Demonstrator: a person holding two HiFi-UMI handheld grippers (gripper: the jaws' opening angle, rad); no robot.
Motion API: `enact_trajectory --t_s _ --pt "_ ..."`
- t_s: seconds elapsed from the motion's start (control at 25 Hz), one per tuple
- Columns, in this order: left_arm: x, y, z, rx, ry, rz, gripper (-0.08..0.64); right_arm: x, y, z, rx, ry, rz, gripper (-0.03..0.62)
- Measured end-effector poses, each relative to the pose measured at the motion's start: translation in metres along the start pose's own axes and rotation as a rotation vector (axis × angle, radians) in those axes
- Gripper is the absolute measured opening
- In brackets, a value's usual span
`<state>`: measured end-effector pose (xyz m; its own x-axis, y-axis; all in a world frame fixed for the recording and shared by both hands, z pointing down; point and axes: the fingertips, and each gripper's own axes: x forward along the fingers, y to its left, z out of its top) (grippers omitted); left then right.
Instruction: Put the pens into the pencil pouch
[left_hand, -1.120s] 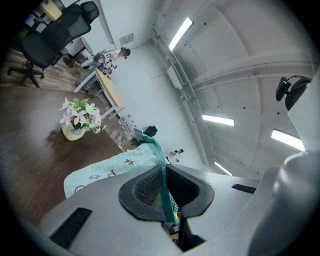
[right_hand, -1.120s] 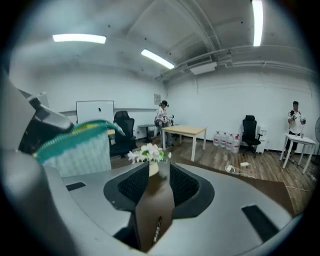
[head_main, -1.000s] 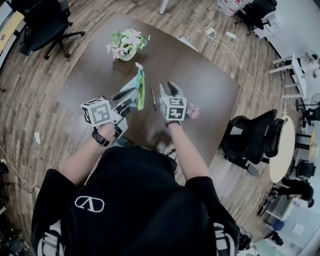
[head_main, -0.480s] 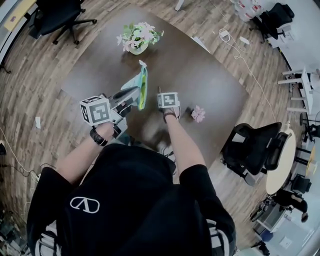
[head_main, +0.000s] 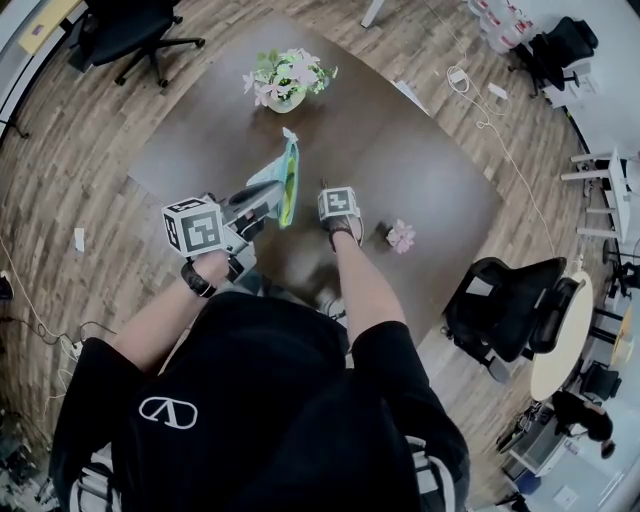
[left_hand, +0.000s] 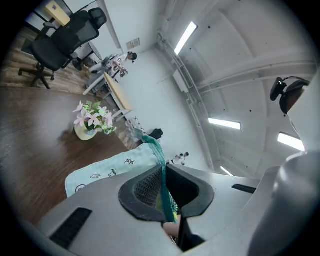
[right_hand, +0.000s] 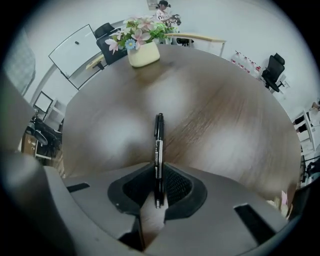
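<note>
The right gripper (right_hand: 159, 175) is pointing steeply down at the table (right_hand: 230, 120). Its jaws have just been closing, and they are now pinching the near end of a black pen (right_hand: 158, 142). The pen is lying flat on the wood, with its far end reaching toward the flower pot (right_hand: 143, 45). The left gripper (left_hand: 163, 185) is clenched on the teal zipper edge of the pencil pouch (left_hand: 107, 170) and is holding it up over the table. In the head view the pouch is hanging just to the left of the right gripper. The pouch is pale mint and is carrying small drawings. A small pink flower (head_main: 401, 236) is lying on the table beside the right gripper, on its right.
</note>
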<state>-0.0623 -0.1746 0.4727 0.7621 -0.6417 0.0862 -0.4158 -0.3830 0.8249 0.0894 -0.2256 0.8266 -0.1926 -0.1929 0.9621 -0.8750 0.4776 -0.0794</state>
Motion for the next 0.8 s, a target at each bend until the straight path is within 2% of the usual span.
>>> enact_trajectory --t_s 0.04,0.24,0.44,0.52,0.8 --pt "-0.001 0.0 0.0 0.0 0.0 0.002 0.026 0.001 -0.001 0.0 -0.004 -0.001 -0.004 0.043" --pt "-0.002 0.0 0.0 0.007 0.006 0.005 0.026 0.001 0.003 -0.002 0.004 0.005 0.025 0.043" --pt "0.002 -0.002 -0.001 0.003 0.01 -0.005 0.026 -0.031 0.002 0.008 0.054 -0.068 0.03 0.041" --pt "0.004 -0.004 -0.001 0.003 0.014 -0.014 0.026 -0.059 -0.004 0.03 0.061 -0.168 0.021 0.041" --pt "0.021 -0.016 0.001 0.014 0.034 -0.059 0.026 -0.208 -0.031 0.104 0.065 -0.638 -0.057 0.041"
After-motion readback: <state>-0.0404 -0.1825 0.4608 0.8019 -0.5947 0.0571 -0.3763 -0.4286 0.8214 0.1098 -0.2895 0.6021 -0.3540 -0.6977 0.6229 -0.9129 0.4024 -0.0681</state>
